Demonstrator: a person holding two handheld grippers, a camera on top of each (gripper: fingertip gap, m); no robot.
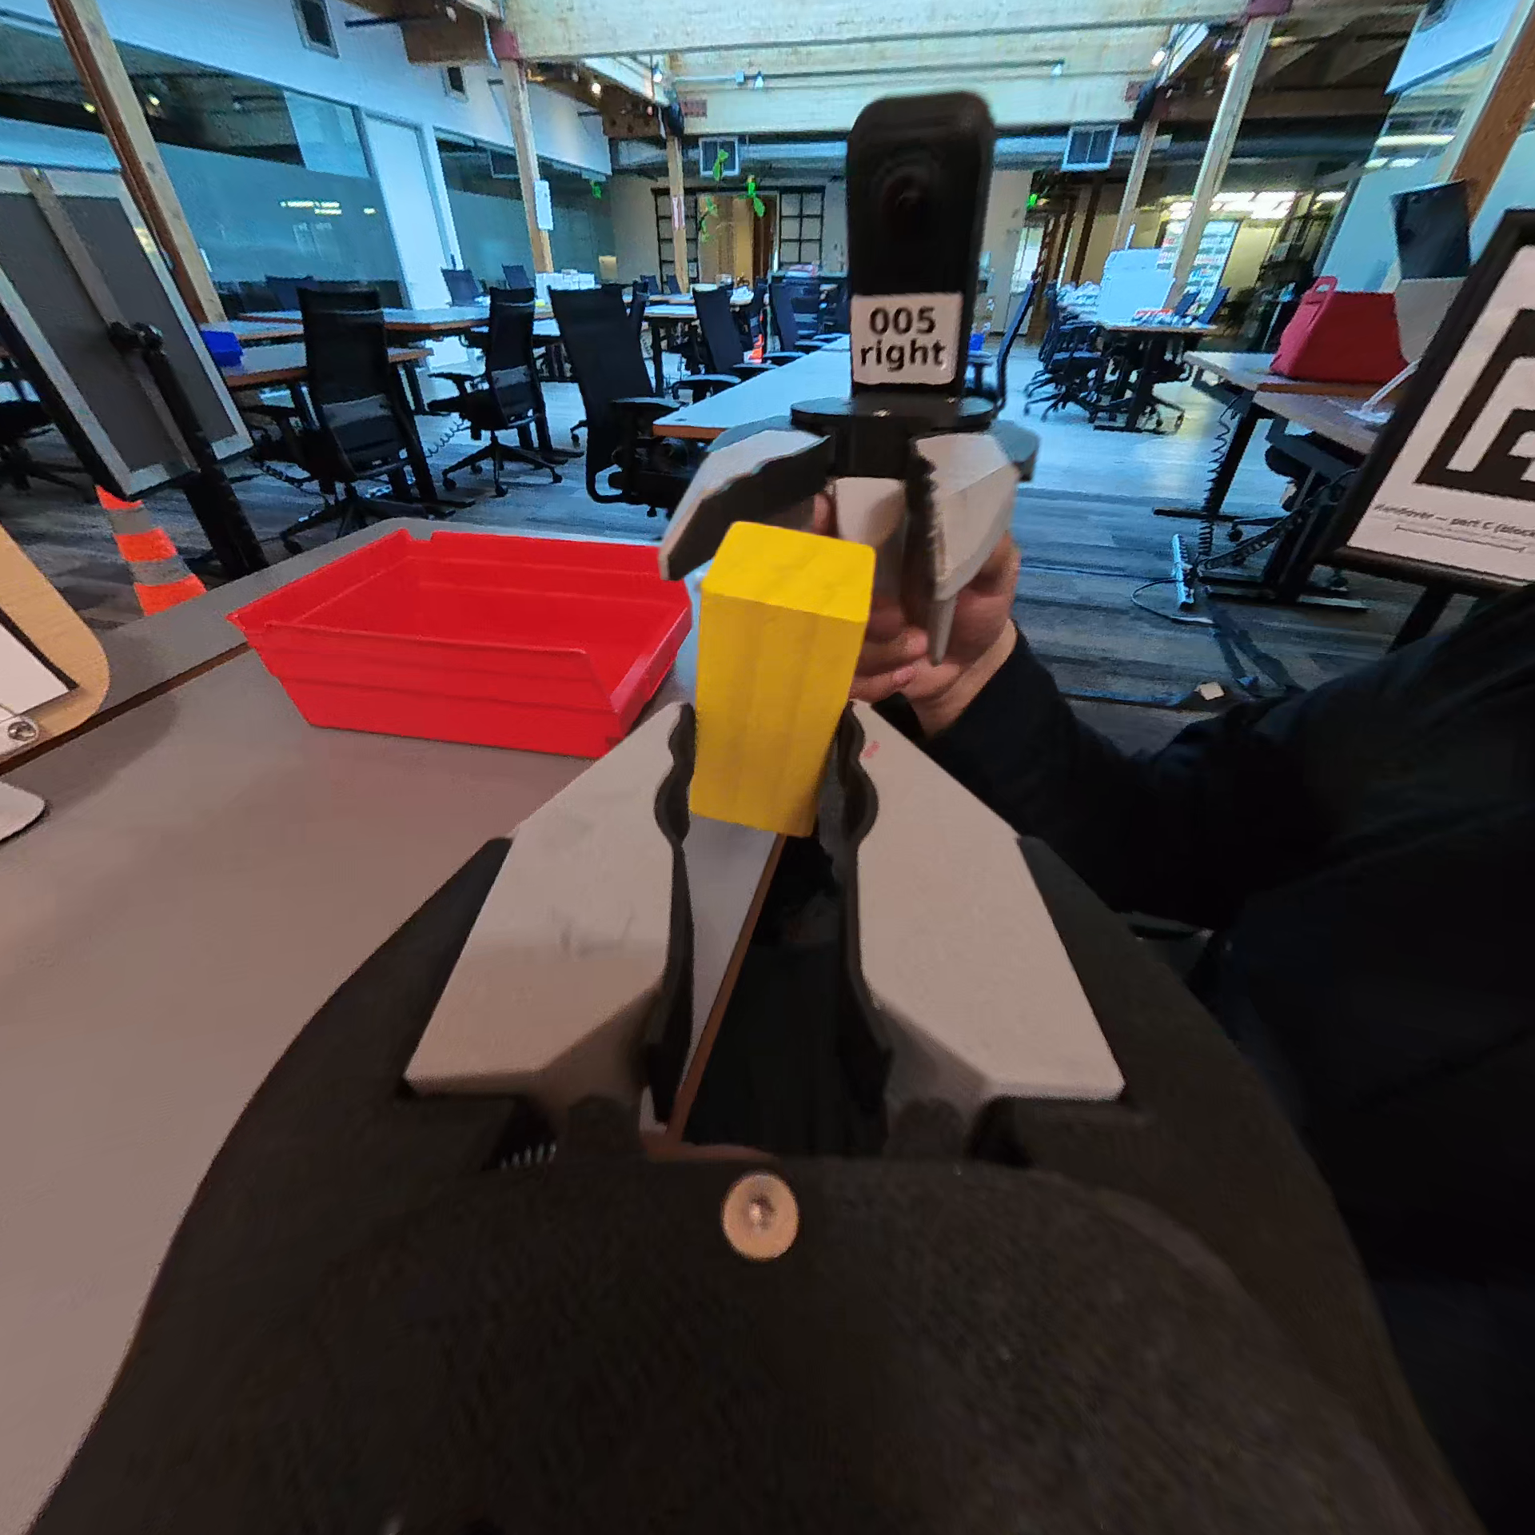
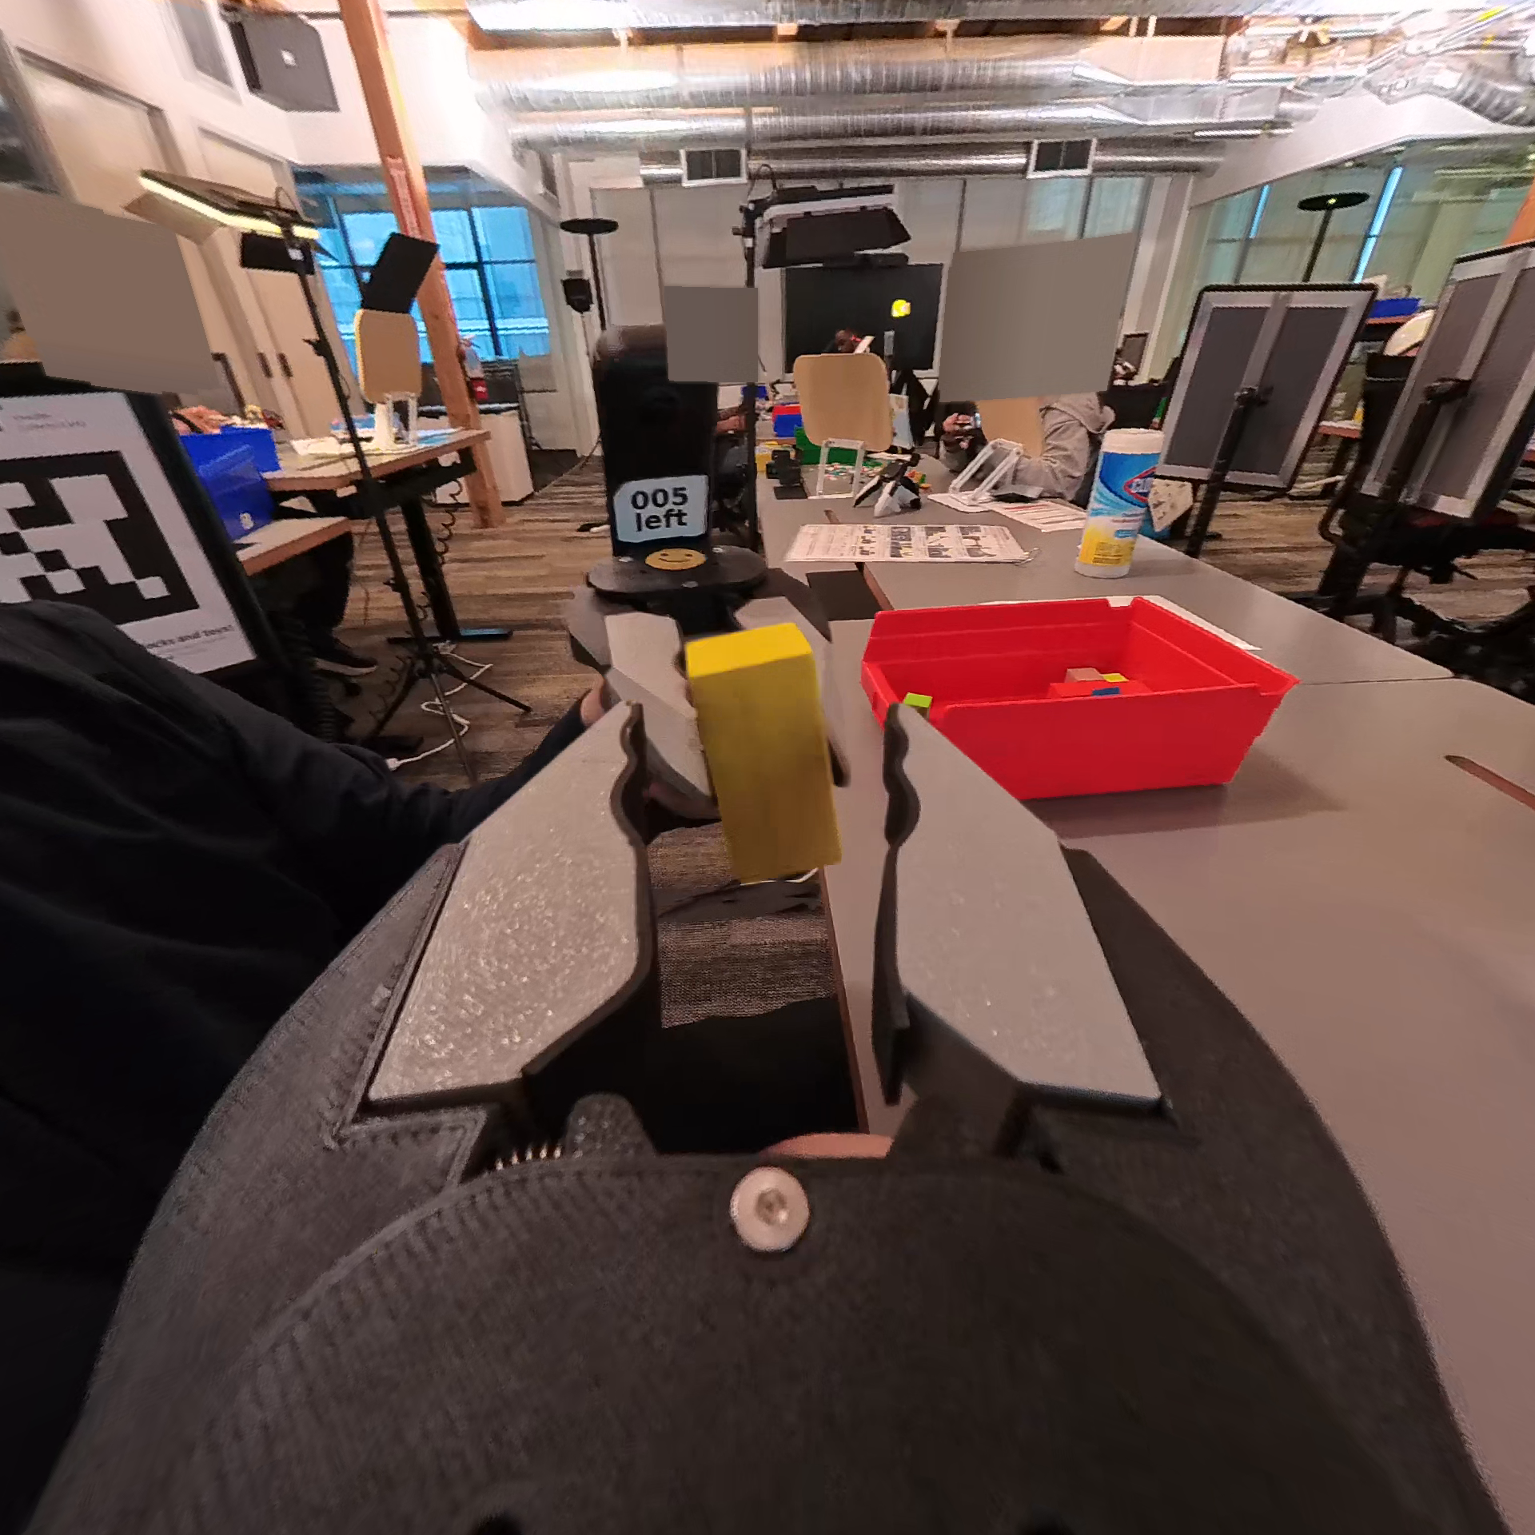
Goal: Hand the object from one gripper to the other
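Block (image 1: 777, 681), yellow, stands clamped in the left claw (image 1: 760, 768); the right claw (image 2: 764, 781) gapes around it, untouching.

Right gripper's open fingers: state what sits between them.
In the right wrist view, the right gripper is open; between its tips stands the yellow block, clamped by the left gripper. Neither right finger visibly touches it.

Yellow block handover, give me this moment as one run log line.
left gripper: shut on yellow block | right gripper: open, jaws flanking block, not touching | red bin: on table
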